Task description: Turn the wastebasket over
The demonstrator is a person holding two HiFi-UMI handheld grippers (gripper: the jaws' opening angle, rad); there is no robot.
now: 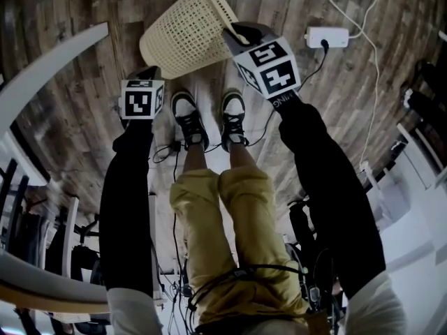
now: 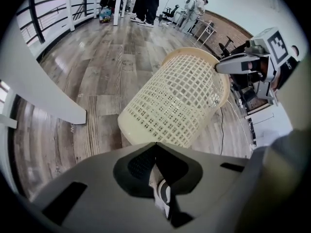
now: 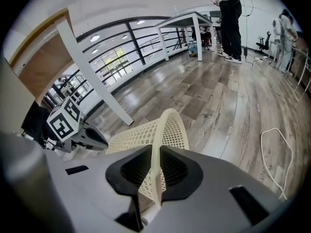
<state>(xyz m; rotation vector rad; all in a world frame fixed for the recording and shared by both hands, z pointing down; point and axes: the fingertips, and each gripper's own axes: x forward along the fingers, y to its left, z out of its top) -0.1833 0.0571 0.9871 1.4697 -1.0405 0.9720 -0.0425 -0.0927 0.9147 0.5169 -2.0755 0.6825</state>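
Grey-brown wooden planks [image 1: 91, 110] run under everything, with one white power strip [image 1: 327, 37] lying on them and our two shoes [image 1: 187, 117] planted below. We count one wastebasket [image 1: 185, 33], a cream lattice one, tilted in front of the shoes with its closed base low on the left and its open mouth up on the right. There are two grippers. The right gripper [image 3: 154, 149] has its fingers pinched tight on the basket's rim (the thin edge runs straight between them). The left gripper [image 2: 155, 143] has its fingers pressed together on nothing, tips just beside the base; contact we cannot tell.
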